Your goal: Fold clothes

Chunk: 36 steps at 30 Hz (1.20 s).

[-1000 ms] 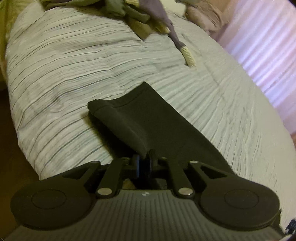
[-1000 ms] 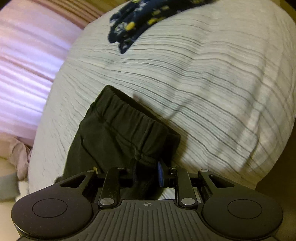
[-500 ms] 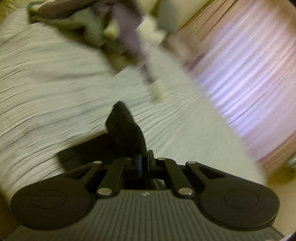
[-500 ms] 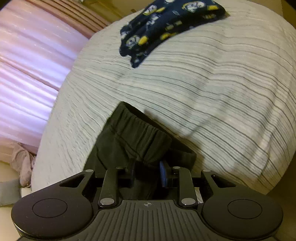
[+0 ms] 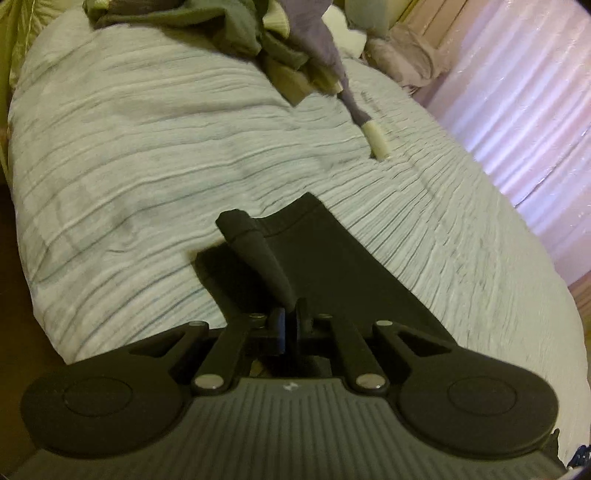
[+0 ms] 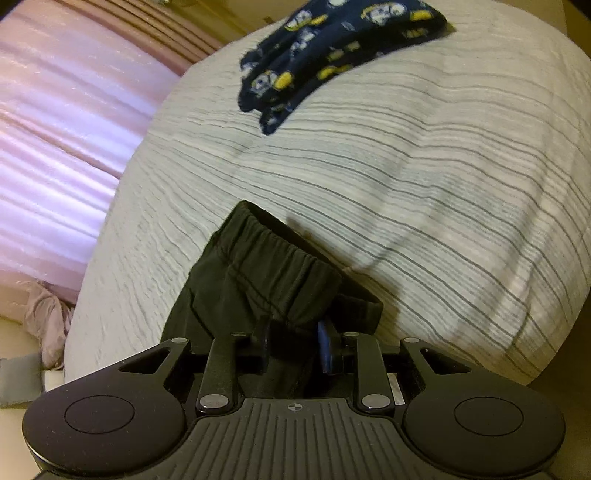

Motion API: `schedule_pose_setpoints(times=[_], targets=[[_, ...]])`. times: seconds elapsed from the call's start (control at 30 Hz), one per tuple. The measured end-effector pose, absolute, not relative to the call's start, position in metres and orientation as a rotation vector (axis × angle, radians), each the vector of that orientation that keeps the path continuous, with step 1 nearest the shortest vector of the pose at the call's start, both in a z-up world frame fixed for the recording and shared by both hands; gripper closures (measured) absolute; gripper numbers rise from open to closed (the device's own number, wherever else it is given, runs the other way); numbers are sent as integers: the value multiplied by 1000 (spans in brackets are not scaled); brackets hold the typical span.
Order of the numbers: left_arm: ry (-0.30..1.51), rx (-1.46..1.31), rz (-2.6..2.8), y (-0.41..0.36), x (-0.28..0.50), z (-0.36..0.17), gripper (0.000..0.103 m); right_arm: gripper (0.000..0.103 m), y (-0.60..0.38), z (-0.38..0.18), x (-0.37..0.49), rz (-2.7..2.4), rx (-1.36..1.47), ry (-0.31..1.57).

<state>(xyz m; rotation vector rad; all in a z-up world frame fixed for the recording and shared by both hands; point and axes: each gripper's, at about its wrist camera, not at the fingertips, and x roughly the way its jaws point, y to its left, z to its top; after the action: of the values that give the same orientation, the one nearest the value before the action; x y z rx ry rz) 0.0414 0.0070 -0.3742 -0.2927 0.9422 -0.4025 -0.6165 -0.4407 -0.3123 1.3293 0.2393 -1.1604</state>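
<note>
Striped bedspread [image 5: 155, 155] beside glowing pink curtains [image 5: 517, 110].

Open striped bed [image 5: 147, 177] ahead and left of the black trousers [image 5: 332, 258]. Blocked at the far end by a heap of clothes [image 5: 229, 29]; in the right view, by patterned navy pyjamas [image 6: 332, 48].

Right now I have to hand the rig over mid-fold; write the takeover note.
Left hand-held gripper: shut on the leg hem of the black trousers.
Right hand-held gripper: jaws apart around the trousers' elastic waistband, which fills the gap.
Trousers stretched lengthwise on the striped grey bedspread.
Done: navy patterned garment lies folded.
Left: fold trousers, then the olive-and-purple clothes pile.
</note>
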Motion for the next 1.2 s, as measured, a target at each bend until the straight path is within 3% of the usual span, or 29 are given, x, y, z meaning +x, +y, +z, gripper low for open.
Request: schedule_pose_setpoints(times=[0.2, 0.27, 0.3, 0.33, 0.5, 0.73, 0.9, 1.2], targets=[[969, -11, -356, -27, 41, -382, 94, 76, -444, -331, -613, -1185, 1352, 308], [990, -17, -314, -21, 33, -373, 85, 62, -446, -330, -611, -1182, 1353, 314], [1000, -20, -293, -19, 29, -369, 83, 49, -445, -326, -611, -1196, 1327, 341], [1010, -23, -273, -16, 25, -365, 82, 46, -442, -321, -611, -1213, 1296, 371], [1046, -11, -333, -26, -13, -337, 84, 46, -430, -312, -634, -1225, 1309, 344], [1047, 84, -771, -152, -63, -325, 84, 49, -434, -328, -633, -1148, 1372, 207], [1069, 189, -1027, -243, -83, -329, 84, 51, -436, -337, -635, -1163, 1404, 345], [1100, 275, -1401, -378, -111, -335, 66, 51, -506, -281, -631, -1155, 1163, 371]])
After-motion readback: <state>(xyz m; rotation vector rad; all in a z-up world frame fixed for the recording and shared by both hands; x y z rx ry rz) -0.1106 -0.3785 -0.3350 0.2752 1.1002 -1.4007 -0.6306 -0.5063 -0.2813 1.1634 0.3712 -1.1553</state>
